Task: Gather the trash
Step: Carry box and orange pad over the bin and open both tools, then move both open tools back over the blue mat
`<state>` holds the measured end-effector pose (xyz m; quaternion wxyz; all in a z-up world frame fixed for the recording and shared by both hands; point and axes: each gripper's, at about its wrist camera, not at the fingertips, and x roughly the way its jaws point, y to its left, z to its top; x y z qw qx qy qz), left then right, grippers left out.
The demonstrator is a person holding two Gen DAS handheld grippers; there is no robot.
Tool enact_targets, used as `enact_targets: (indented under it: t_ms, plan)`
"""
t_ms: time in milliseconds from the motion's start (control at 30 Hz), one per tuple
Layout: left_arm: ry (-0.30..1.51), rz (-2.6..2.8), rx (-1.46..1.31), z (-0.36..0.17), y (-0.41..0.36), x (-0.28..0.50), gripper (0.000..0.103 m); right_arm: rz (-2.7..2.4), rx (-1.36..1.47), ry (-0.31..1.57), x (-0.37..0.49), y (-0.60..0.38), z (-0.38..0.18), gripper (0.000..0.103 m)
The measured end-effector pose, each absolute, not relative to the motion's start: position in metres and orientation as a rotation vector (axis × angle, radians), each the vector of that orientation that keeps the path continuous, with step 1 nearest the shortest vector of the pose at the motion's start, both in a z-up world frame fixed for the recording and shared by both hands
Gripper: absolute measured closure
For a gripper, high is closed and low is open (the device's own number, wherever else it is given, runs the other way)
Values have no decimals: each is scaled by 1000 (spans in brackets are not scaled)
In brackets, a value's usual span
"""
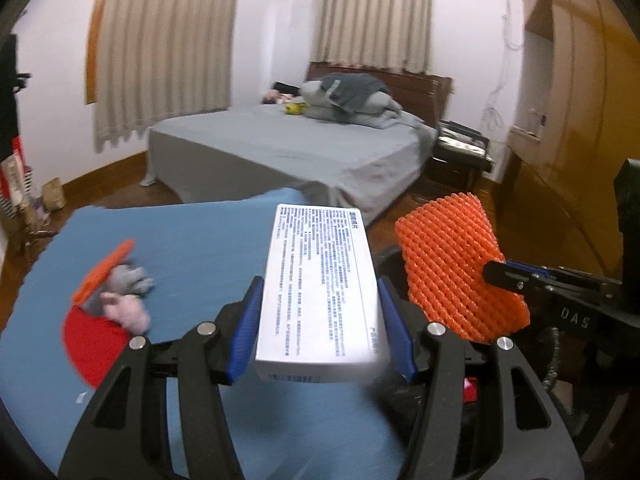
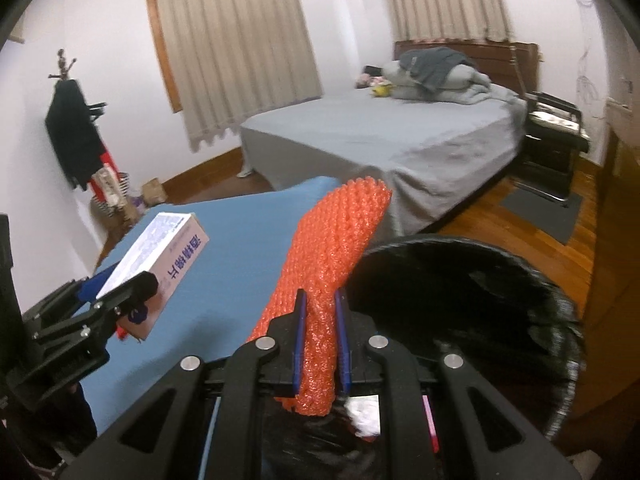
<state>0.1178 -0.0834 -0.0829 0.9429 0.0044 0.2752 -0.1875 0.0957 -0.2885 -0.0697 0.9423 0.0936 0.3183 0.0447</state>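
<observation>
Matt cardboard box (image 1: pixel 320 288), knobbly foam net (image 2: pixel 332 256)

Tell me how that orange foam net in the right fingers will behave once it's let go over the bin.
The orange foam net is probably light and springy: the right gripper squeezes it to a narrow waist, yet it stands upright above. It should spring back and drop slowly, perhaps catching on the black bin bag rim.

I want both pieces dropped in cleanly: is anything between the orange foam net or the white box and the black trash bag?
Nothing visible blocks either. The right gripper holds the orange foam net at the black trash bag rim, its mouth open. The left gripper holds the white box above the blue table, beside the bag.
</observation>
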Motion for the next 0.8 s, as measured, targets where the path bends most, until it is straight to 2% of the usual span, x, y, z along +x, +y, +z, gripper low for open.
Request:
enact_targets:
  t_ms: [333, 400, 433, 500, 633, 733, 800]
  plan:
    - [595, -558, 52, -98, -159, 130, 48, -53, 232, 675, 70, -347, -88, 89]
    - [606, -581, 56, -102, -173, 132, 48, -80, 243, 680, 67, -356, -91, 83]
    - [613, -599, 57, -104, -180, 133, 48, -89, 248, 680, 67, -360, -93, 83]
    - [631, -628, 60, -109, -192, 137, 47, -109, 255, 682, 65, -368, -96, 75]
    - [657, -660, 54, -118, -203, 141, 42, -139, 266, 682, 56, -378, -101, 66]
    - [662, -659, 45, -121, -201, 140, 37, -156, 275, 676, 50, -387, -103, 53]
    - [654, -646, 43, -117, -198, 141, 34, -167, 274, 670, 47, -386, -103, 34]
